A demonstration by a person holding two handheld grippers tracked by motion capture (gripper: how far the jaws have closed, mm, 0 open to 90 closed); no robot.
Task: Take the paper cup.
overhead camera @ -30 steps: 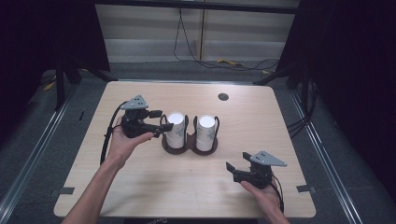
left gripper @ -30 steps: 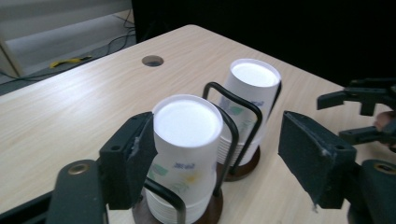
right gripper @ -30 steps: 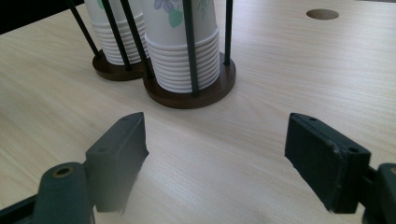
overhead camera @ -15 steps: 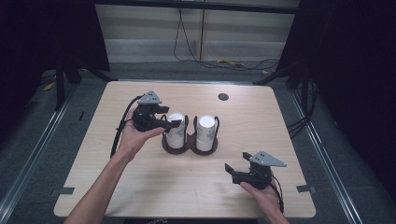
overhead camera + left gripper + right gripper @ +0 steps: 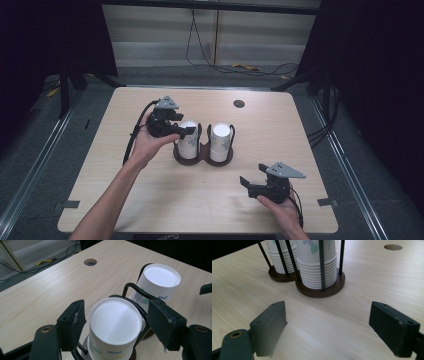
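Note:
A dark wire holder (image 5: 202, 160) at the table's middle carries two stacks of upturned white paper cups. In the high view my left gripper (image 5: 186, 131) is at the top of the left stack (image 5: 189, 146). In the left gripper view its jaws straddle that stack's top cup (image 5: 113, 327), with my left gripper (image 5: 117, 315) open and small gaps on both sides. The right stack (image 5: 220, 139) (image 5: 160, 281) stands alongside. My right gripper (image 5: 247, 184) rests low near the front right, open and holding nothing (image 5: 329, 322), facing the stacks (image 5: 317, 262) and the holder's base (image 5: 322, 291).
A round cable hole (image 5: 239, 103) (image 5: 90, 262) (image 5: 393, 247) sits in the wooden tabletop (image 5: 125, 190) behind the holder. Black wire uprights (image 5: 132, 288) ring each stack. Cables (image 5: 220, 65) lie on the floor beyond the far edge.
My left gripper has moved right and forward from beside the holder to straddle the top of the left cup stack. The right gripper has stayed put.

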